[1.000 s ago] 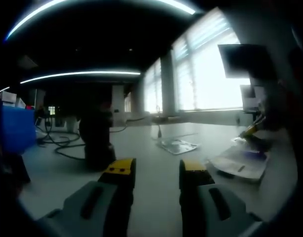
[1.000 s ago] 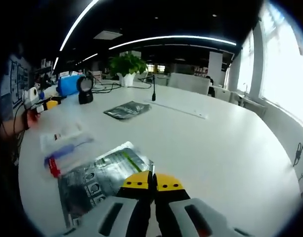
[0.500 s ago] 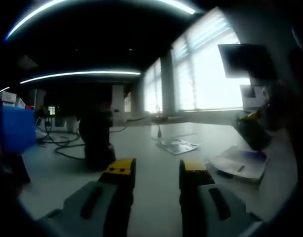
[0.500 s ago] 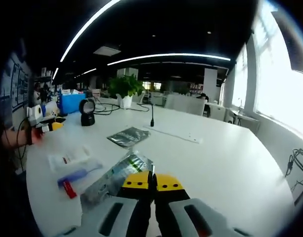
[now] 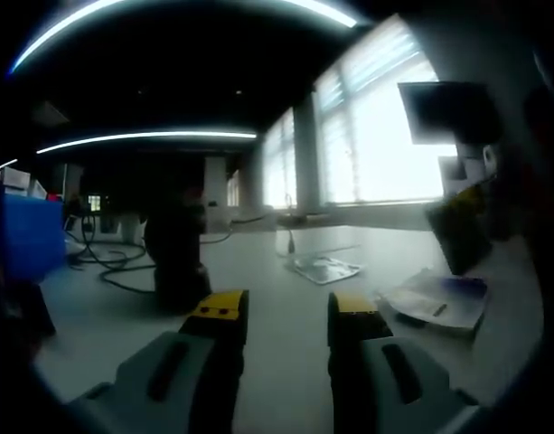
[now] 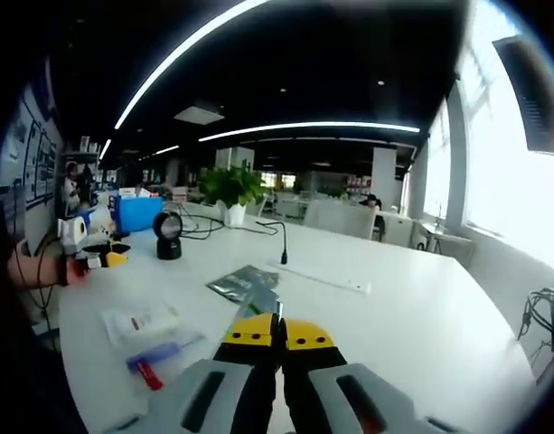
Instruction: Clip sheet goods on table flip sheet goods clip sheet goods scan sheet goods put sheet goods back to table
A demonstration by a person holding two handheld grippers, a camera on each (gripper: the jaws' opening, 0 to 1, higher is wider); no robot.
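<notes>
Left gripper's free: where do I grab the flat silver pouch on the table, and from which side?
Probably its near edge, coming in low along the table. The pouch lies flat, so only a thin rim offers purchase; the open left gripper faces that edge.

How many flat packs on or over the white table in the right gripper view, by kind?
Dark foil pack held in the right gripper: 1
Dark foil pack lying on the table: 1
White pack with red label: 1
Clear pack with blue and red item: 1
Total: 4
</notes>
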